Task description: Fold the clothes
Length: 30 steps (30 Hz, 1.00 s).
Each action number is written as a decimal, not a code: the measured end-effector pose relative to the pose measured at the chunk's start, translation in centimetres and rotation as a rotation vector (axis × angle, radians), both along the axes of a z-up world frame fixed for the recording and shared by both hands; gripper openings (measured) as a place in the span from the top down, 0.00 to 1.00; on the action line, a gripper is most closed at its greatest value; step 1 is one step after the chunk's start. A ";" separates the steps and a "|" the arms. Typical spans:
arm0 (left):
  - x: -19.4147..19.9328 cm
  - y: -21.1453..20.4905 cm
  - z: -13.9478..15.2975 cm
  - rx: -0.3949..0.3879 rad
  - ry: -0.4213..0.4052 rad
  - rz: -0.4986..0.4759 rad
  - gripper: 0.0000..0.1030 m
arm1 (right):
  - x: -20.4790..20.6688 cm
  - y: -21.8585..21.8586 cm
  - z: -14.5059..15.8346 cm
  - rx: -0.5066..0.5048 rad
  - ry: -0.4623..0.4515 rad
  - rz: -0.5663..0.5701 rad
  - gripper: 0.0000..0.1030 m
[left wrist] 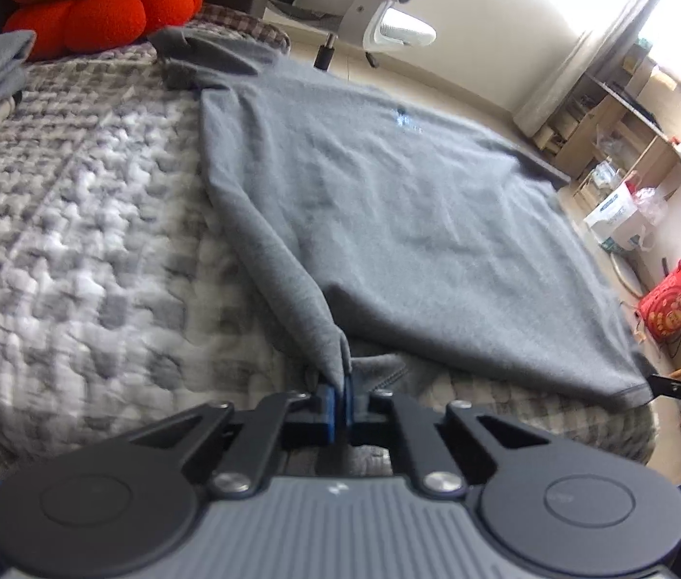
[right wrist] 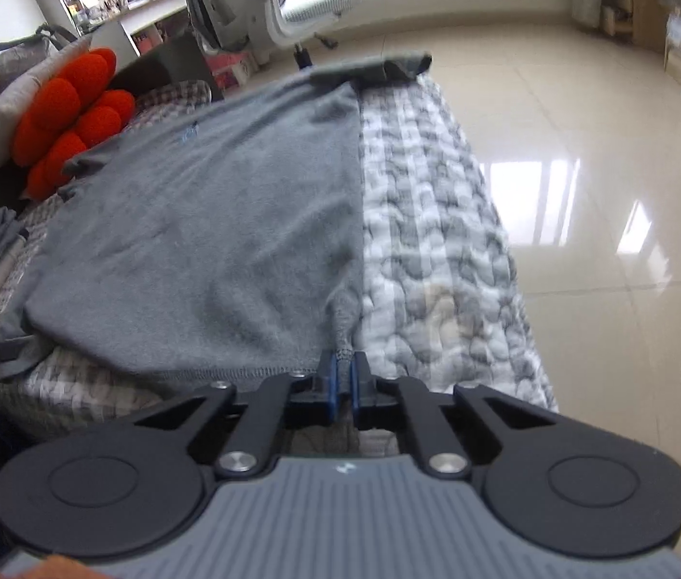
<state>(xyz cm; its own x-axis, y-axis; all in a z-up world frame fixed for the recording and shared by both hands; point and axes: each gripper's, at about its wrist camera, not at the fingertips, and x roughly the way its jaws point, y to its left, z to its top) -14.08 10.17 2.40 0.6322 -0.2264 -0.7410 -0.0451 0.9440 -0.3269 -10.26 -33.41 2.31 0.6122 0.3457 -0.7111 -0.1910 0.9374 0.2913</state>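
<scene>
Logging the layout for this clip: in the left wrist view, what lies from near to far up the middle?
Left gripper with black linkage and blue pads, shut on the hem → grey knit T-shirt spread flat → its dark collar → white mesh office chair.

Our right tool [right wrist: 341, 381] pinches the near hem corner of the grey shirt [right wrist: 205, 222], which we see spread flat on the quilted bed [right wrist: 437, 241]. Red cushion [right wrist: 70, 116] beyond on the left, white office chair [right wrist: 292, 5] behind, glossy tiled floor [right wrist: 606, 193] to the right.
</scene>
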 end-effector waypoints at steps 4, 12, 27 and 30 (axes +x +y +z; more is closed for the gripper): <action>-1.4 2.8 2.9 -0.001 -0.035 0.013 0.97 | -1.6 -0.1 2.6 0.031 -0.087 -0.008 0.94; -3.5 4.7 5.4 0.072 -0.072 -0.033 0.97 | -5.1 0.9 7.6 0.032 -0.223 0.017 0.95; -3.3 4.6 2.1 0.159 0.066 -0.106 0.95 | -5.3 3.0 2.3 -0.181 -0.075 0.024 0.93; -4.0 5.0 2.8 0.144 0.048 -0.102 0.88 | -5.2 2.9 2.4 -0.187 -0.077 0.014 0.92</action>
